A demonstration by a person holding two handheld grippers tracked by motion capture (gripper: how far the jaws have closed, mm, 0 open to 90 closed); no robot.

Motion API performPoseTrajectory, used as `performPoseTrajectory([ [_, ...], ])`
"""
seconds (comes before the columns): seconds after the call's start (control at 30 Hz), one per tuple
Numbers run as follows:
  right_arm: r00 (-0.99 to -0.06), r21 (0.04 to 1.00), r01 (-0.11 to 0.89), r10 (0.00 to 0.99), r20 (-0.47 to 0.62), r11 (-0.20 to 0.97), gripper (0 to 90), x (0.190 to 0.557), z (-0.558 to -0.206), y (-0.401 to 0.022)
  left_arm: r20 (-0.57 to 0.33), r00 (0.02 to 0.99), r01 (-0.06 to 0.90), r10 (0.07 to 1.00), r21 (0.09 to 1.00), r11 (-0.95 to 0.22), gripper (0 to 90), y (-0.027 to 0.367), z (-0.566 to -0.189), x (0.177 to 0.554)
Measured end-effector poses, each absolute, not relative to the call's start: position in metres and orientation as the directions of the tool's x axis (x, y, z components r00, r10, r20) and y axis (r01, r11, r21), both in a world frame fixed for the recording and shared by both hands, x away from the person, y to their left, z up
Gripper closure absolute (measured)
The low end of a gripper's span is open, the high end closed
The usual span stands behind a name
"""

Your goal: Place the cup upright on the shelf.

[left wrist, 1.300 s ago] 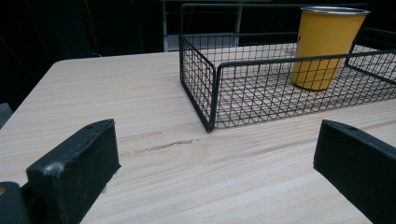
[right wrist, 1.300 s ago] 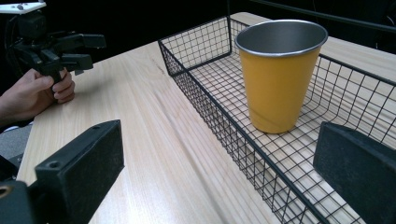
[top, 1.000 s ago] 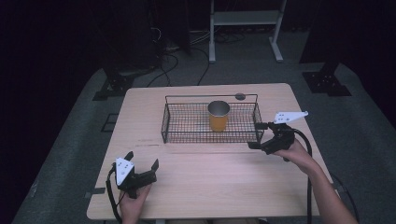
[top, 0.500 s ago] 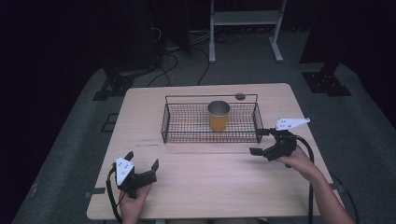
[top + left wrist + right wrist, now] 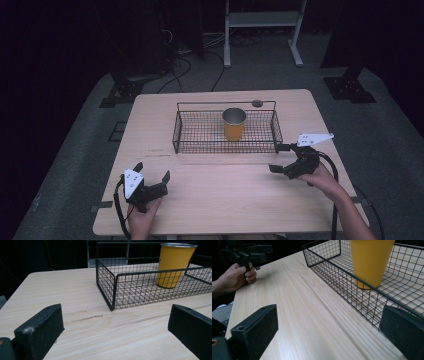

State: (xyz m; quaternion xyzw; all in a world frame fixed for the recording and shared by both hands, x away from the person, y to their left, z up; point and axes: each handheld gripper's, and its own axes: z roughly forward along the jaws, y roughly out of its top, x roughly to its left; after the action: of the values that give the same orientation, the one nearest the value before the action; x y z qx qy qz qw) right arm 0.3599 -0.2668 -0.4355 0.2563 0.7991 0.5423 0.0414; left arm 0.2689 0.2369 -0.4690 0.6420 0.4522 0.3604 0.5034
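Observation:
A yellow metal cup (image 5: 234, 123) (image 5: 174, 265) (image 5: 370, 261) stands upright inside a black wire basket (image 5: 187, 135) (image 5: 110, 282) (image 5: 329, 262) at the back middle of the wooden table. My left gripper (image 5: 151, 172) rests open near the table's front left corner, held in a hand, nothing between its jaws. My right gripper (image 5: 279, 158) is open just in front of the basket's front right corner, also holding nothing. In the right gripper view the other hand and its gripper (image 5: 249, 252) appear at the far upper left.
A small dark round disc (image 5: 257, 103) lies on the table behind the basket. The light wooden table (image 5: 220, 195) has bare surface between the two grippers. Beyond it are dark floor, cables and a white stand frame (image 5: 260, 20).
My right gripper has drawn back from the basket's right end toward the table's front, coming down lower over the tabletop. The left gripper has stayed still.

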Motion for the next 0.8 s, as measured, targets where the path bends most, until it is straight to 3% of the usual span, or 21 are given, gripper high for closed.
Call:
performPoseTrajectory([
  [0.8,-0.854,0.886,0.367,0.480,0.199,0.284,1.4,0.328,-0.458,-0.271,0.019,0.329,0.223,0.944,0.970,-0.097,0.0,0.236,-0.469,0.270],
])
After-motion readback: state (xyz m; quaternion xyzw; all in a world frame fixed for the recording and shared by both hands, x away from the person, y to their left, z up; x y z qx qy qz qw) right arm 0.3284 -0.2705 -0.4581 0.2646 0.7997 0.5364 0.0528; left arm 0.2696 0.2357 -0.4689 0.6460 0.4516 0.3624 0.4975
